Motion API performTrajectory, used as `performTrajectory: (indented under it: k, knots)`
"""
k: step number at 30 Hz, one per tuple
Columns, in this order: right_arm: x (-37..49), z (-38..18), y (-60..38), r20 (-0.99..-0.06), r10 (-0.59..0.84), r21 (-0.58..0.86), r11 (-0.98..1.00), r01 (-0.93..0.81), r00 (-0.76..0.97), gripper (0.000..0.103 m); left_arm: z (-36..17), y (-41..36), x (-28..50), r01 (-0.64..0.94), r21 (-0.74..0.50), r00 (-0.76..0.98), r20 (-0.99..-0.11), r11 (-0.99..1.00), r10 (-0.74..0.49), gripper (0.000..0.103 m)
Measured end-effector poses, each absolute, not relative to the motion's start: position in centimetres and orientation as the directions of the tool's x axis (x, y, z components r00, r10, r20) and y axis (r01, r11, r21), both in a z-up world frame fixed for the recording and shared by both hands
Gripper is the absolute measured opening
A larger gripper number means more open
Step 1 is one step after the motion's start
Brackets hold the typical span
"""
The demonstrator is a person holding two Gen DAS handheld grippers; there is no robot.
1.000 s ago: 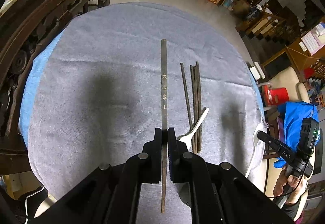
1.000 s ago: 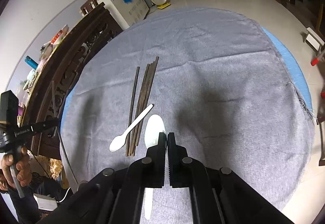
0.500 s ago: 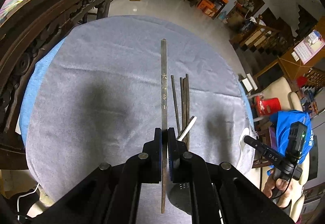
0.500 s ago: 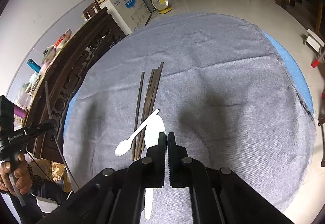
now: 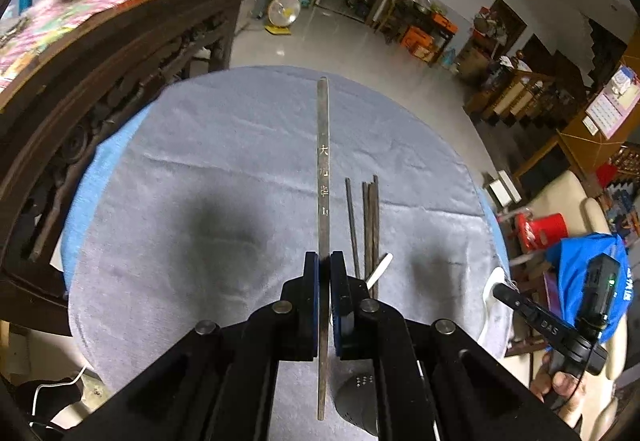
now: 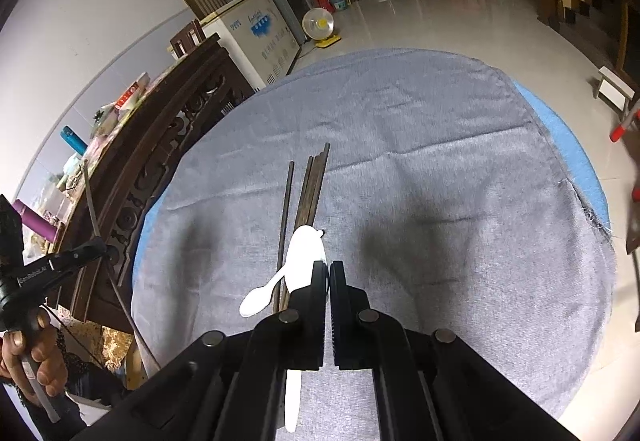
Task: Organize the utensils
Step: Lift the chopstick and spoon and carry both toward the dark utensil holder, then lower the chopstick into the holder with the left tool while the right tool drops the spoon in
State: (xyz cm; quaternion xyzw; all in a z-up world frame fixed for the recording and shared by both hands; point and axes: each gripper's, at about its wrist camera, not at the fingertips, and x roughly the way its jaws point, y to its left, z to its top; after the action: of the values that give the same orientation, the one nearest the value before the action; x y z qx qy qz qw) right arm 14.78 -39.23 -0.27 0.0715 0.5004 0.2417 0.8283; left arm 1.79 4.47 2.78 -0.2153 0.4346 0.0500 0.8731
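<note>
- A big round table wore a grey cloth [image 6: 420,161], and a blue cloth [image 6: 576,161] peeked out from under its edge.
- A dark carved wooden cabinet [image 5: 100,89] stood just beside the table.
- The left gripper [image 5: 324,273] was over the grey cloth. Its two fingers were squeezed tight on one long chopstick [image 5: 323,169] with small gold marks on it. The chopstick stuck out far past the fingertips, above the cloth, and its other end ran back between the gripper's arms.
- The right gripper [image 6: 328,281] was also over the cloth. Its fingers were pressed together. A big white spoon [image 6: 304,253] showed just left of the fingertips, and its handle ran back under the gripper. I could not tell for sure if the fingers were pinching the spoon.
- A bunch of dark chopsticks [image 6: 310,193] lay flat on the cloth, side by side, near the middle. One lay a little apart on the left side of the bunch.
- A small white spoon [image 6: 260,297] lay on the cloth, slanting across the near ends of the dark chopsticks, with its bowl to their left.
</note>
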Motion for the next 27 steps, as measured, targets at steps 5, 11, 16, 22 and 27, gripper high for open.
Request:
performTrajectory:
  k: [5,11,16,22,27]
  knots:
    - [14.6,-0.3,-39.3,-0.792,0.469,0.359,0.876,-0.323,0.391,0.003,2.7,3.9,1.6,-0.284,-0.291,0.624,-0.779,0.914,-0.055,0.005]
    - [14.7,-0.5,-39.5,-0.793,0.465,0.358,0.879,-0.316,0.394,0.003,2.5,3.3,1.6,-0.282,-0.269,0.622,-0.782,0.921,-0.038,0.005]
    - [14.4,0.0,-39.8,-0.776,0.477,0.371,0.874,-0.313,0.412,0.003,2.9,2.5,1.5,-0.276,-0.263,0.633,-0.774,0.924,-0.031,0.005]
    - [12.6,2.6,-40.2,-0.713,0.496,0.381,0.867,-0.32,0.496,0.003,4.5,2.2,-0.1,-0.26,-0.329,0.706,-0.706,0.908,-0.054,0.005]
    - [10.0,5.1,-39.4,-0.633,0.535,0.394,0.845,-0.362,0.56,0.003,6.7,1.3,-1.9,-0.212,-0.397,0.788,-0.61,0.893,-0.084,0.005]
